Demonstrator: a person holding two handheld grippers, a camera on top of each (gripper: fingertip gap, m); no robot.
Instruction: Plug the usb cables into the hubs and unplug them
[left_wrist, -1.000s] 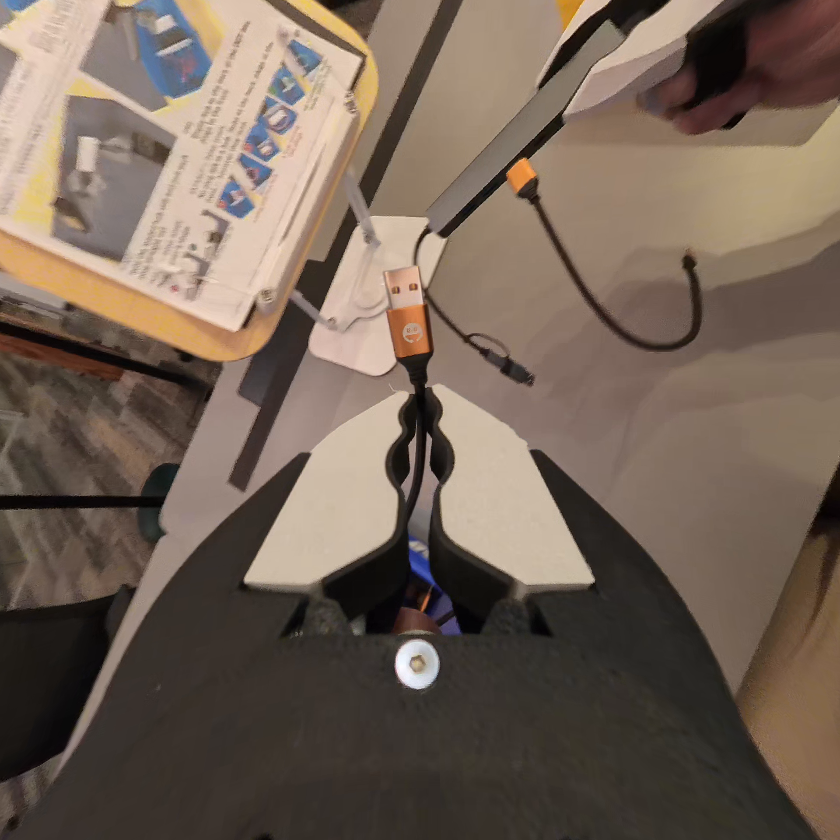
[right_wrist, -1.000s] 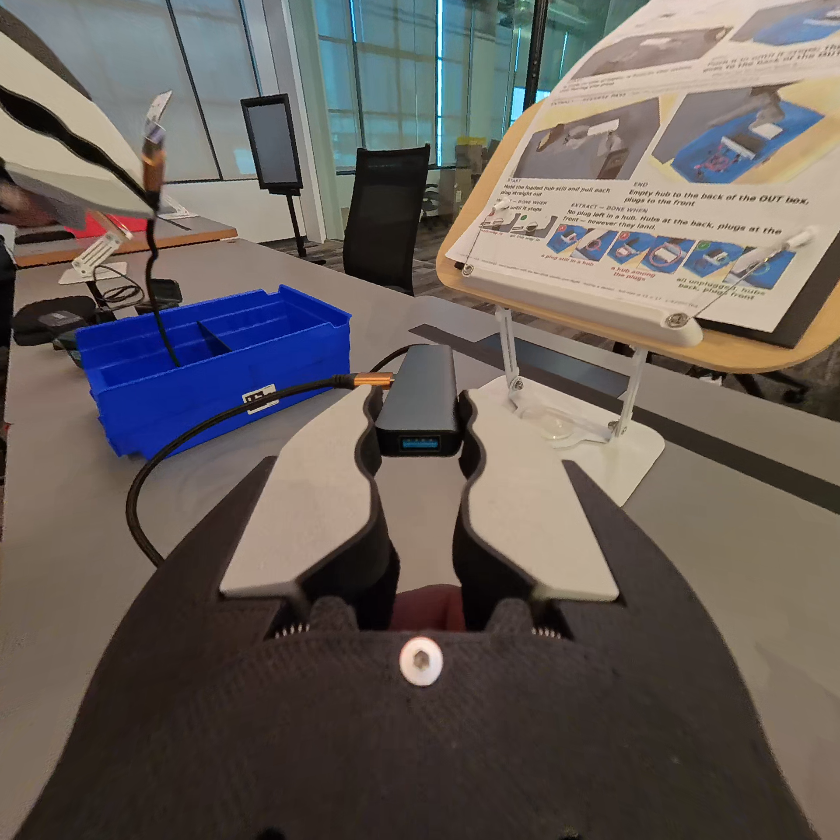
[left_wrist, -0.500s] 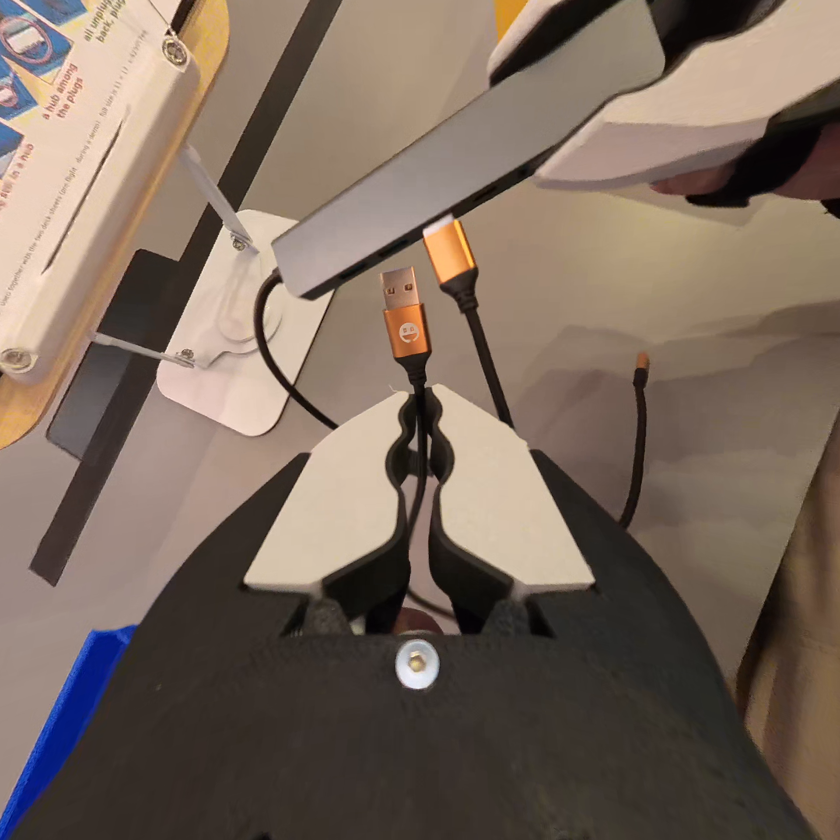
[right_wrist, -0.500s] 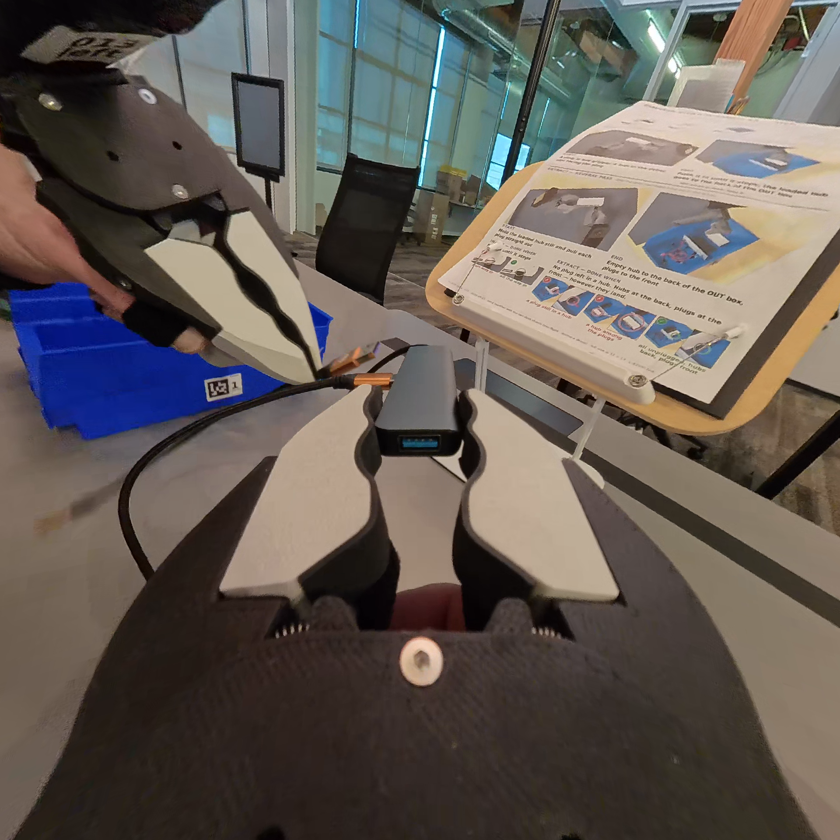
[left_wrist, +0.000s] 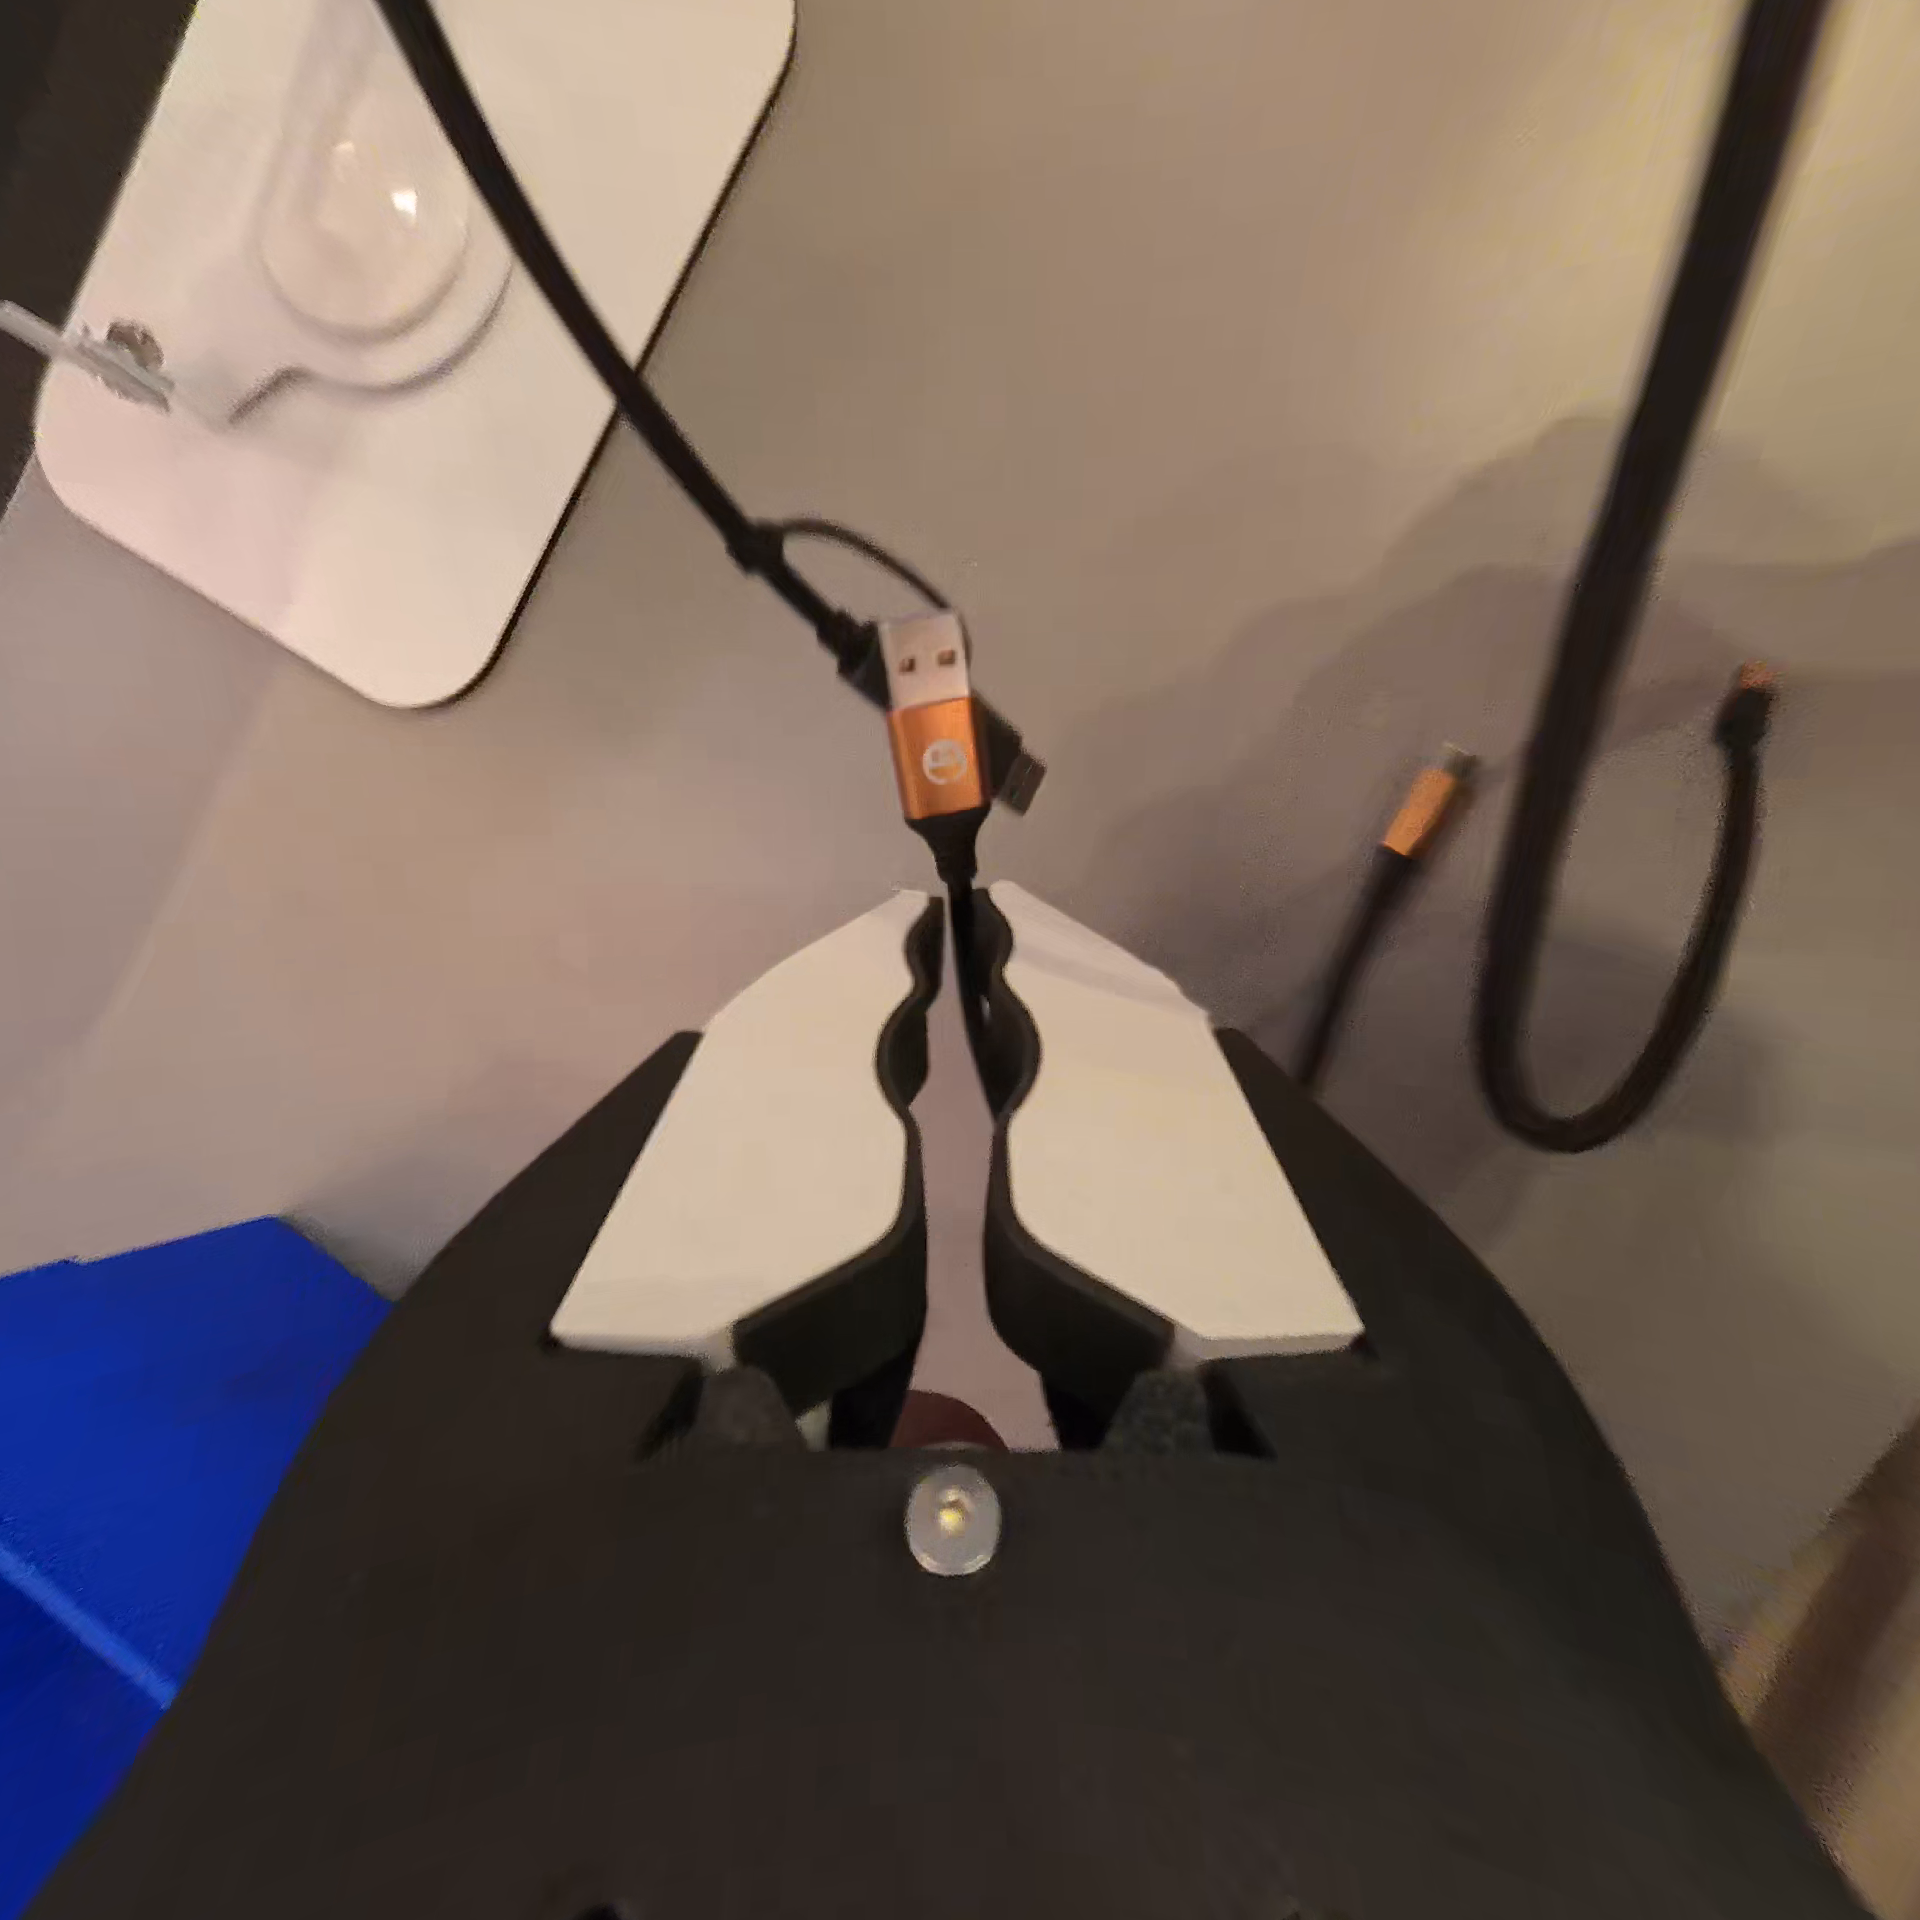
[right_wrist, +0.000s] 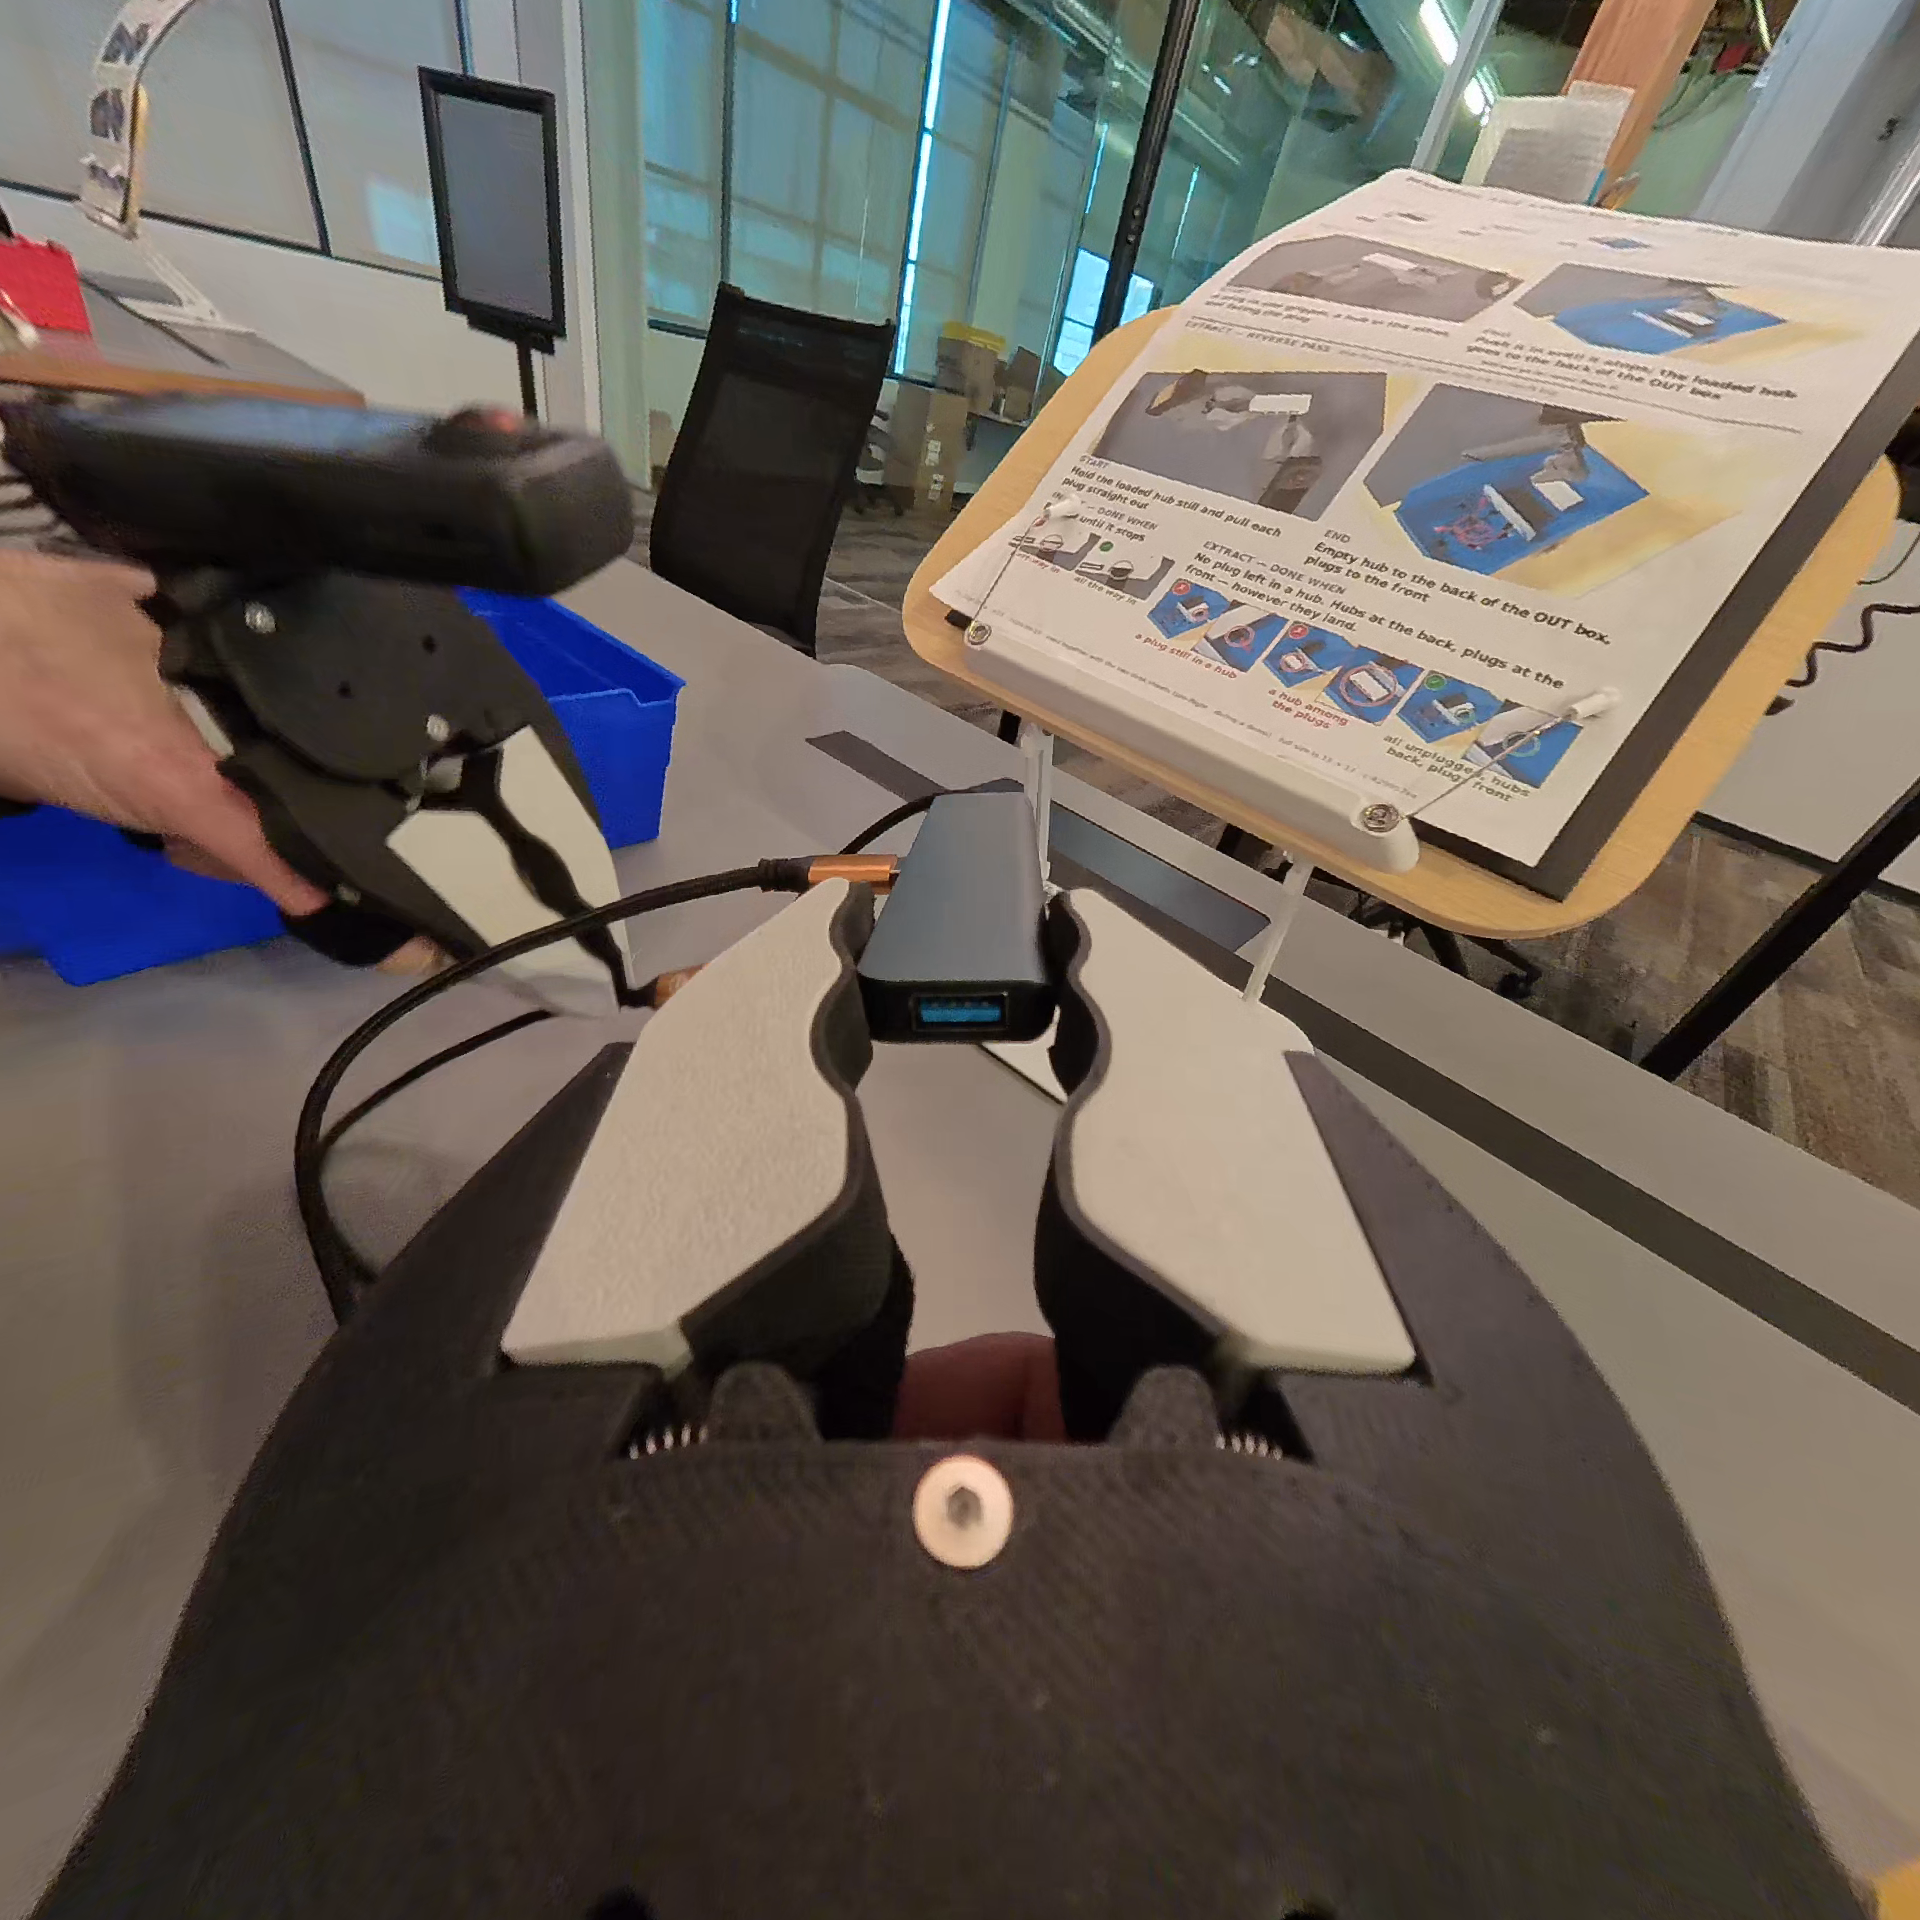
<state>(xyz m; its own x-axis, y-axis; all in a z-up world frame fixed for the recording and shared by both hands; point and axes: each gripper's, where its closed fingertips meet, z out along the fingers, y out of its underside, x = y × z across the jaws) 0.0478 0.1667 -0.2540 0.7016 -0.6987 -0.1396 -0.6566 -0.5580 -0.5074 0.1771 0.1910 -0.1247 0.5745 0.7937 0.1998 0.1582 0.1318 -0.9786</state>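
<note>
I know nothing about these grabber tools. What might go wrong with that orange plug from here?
The left gripper pinches only the thin black cord behind the orange-sleeved USB plug, so the plug may wobble or tilt when pushed at a port. The right gripper grips just the near end of the dark grey hub, which could pivot or slip under pressure.

Left wrist view: dim, warm indoor light, soft layered shadows on the surface (left_wrist: 1195, 312) at right. Motion blur on the cables (left_wrist: 1621, 582) and stand base (left_wrist: 343, 436); small specular spot on the screw (left_wrist: 953, 1541). Right wrist view: brighter, cool daylight from the windows (right_wrist: 831, 208) behind, ceiling strip glare top right. Left gripper (right_wrist: 623, 987) and hand (right_wrist: 94, 717) smeared by motion, hub (right_wrist: 961, 914) sharp. Strong fisheye bending at edges in both
</note>
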